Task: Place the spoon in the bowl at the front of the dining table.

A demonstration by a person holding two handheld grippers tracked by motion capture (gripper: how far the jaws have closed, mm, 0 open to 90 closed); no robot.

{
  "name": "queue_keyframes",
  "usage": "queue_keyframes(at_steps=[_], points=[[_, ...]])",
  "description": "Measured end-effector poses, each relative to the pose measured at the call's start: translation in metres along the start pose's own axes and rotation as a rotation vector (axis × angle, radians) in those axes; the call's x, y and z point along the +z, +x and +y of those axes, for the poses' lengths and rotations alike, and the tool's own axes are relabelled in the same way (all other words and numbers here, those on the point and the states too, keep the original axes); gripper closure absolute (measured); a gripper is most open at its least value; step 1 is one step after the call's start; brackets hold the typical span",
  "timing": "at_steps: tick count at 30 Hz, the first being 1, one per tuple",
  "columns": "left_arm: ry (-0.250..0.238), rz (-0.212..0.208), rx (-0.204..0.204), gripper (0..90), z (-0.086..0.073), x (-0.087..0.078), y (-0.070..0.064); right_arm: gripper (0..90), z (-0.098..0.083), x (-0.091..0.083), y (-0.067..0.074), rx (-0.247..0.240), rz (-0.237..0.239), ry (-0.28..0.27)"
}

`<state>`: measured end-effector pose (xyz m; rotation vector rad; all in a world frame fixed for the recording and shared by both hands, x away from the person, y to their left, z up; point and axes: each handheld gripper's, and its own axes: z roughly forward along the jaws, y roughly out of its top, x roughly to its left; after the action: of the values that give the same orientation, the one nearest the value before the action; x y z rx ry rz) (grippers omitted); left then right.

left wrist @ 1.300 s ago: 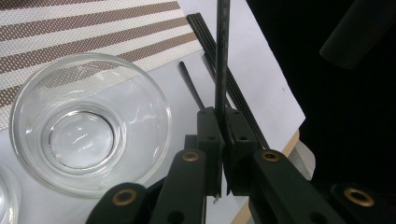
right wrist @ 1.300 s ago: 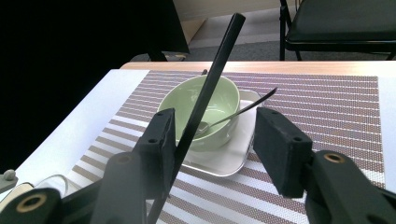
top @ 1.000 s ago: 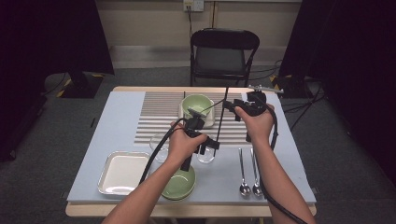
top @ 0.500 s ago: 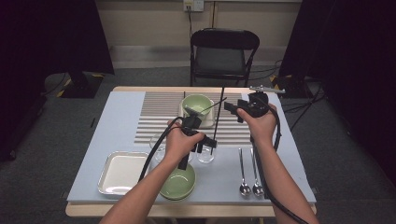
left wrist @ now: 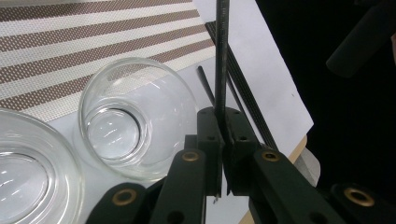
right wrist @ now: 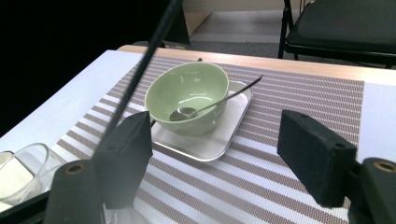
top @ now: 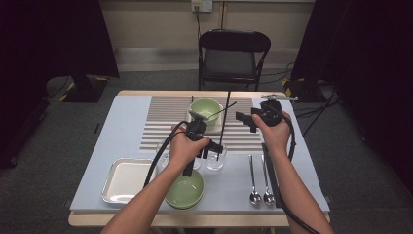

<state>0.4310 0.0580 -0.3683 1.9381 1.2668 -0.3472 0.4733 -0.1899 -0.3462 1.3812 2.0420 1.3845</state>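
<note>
Your left gripper pinches the thin, stiff, slippery black chopstick upright at frame centre over the glass cups, the right gripper has just been opening empty, so grip low

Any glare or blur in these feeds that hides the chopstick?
High view: even light, dark room edges; chopstick thin but sharp. Left gripper view: highlights on the glass; jaws up close slightly soft, chopstick clear. Right gripper view: chopstick a dark, soft streak; bowl sharp.
</note>
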Motion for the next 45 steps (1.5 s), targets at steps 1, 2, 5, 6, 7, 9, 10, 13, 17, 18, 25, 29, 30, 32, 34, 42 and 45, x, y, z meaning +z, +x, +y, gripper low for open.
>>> queue_keyframes(at_steps=[1, 2, 5, 6, 7, 9, 10, 13, 17, 18, 25, 29, 30, 32, 34, 42, 45], points=[[-0.004, 0.005, -0.011, 86.8, 0.000, -0.001, 0.000, 25.5, -0.002, 0.000, -0.002, -0.003, -0.002, 0.001], [-0.004, 0.005, -0.011, 86.7, 0.000, -0.001, 0.000, 25.5, -0.003, 0.000, -0.003, -0.002, -0.005, 0.002], [-0.005, 0.004, -0.006, 86.7, 0.001, -0.004, 0.002, 24.9, -0.005, -0.001, -0.005, -0.003, -0.006, 0.006], [-0.005, 0.004, -0.006, 86.8, 0.001, -0.004, 0.002, 24.9, -0.005, -0.001, -0.005, -0.003, -0.006, 0.006], [-0.008, 0.007, -0.011, 86.8, 0.001, -0.004, 0.002, 24.9, -0.006, -0.001, -0.005, -0.006, -0.008, 0.009], [-0.008, 0.013, -0.010, 86.8, 0.001, -0.006, 0.003, 24.7, -0.008, -0.001, -0.006, -0.014, -0.012, 0.019], [-0.008, 0.013, -0.010, 86.8, 0.001, -0.006, 0.003, 24.7, -0.009, -0.001, -0.007, -0.017, -0.014, 0.018], [-0.005, 0.017, -0.008, 86.8, 0.001, -0.008, 0.004, 24.5, -0.011, -0.001, -0.008, -0.024, -0.020, 0.021], [-0.012, 0.018, -0.016, 86.8, 0.001, -0.009, 0.005, 24.6, -0.014, -0.002, -0.011, -0.025, -0.028, 0.027], [-0.012, 0.018, -0.016, 86.8, 0.001, -0.009, 0.005, 24.5, -0.015, -0.002, -0.012, -0.023, -0.030, 0.027], [-0.009, 0.020, -0.023, 86.8, 0.001, -0.012, 0.007, 24.5, -0.020, -0.003, -0.016, -0.026, -0.034, 0.034], [-0.009, 0.030, -0.014, 86.8, 0.002, -0.014, 0.010, 24.6, -0.023, -0.004, -0.018, -0.025, -0.036, 0.035], [-0.009, 0.030, -0.014, 86.8, 0.002, -0.014, 0.010, 24.6, -0.023, -0.004, -0.018, -0.024, -0.039, 0.037], [-0.013, 0.030, -0.019, 86.8, 0.002, -0.015, 0.010, 24.6, -0.024, -0.004, -0.019, -0.026, -0.038, 0.036], [-0.010, 0.034, -0.018, 86.8, 0.002, -0.017, 0.011, 24.6, -0.025, -0.004, -0.020, -0.023, -0.040, 0.038], [-0.008, 0.038, -0.020, 86.8, 0.001, -0.019, 0.014, 24.7, -0.029, -0.005, -0.023, -0.035, -0.041, 0.044], [-0.011, 0.041, -0.020, 86.8, 0.002, -0.021, 0.016, 24.7, -0.031, -0.006, -0.025, -0.035, -0.045, 0.045]])
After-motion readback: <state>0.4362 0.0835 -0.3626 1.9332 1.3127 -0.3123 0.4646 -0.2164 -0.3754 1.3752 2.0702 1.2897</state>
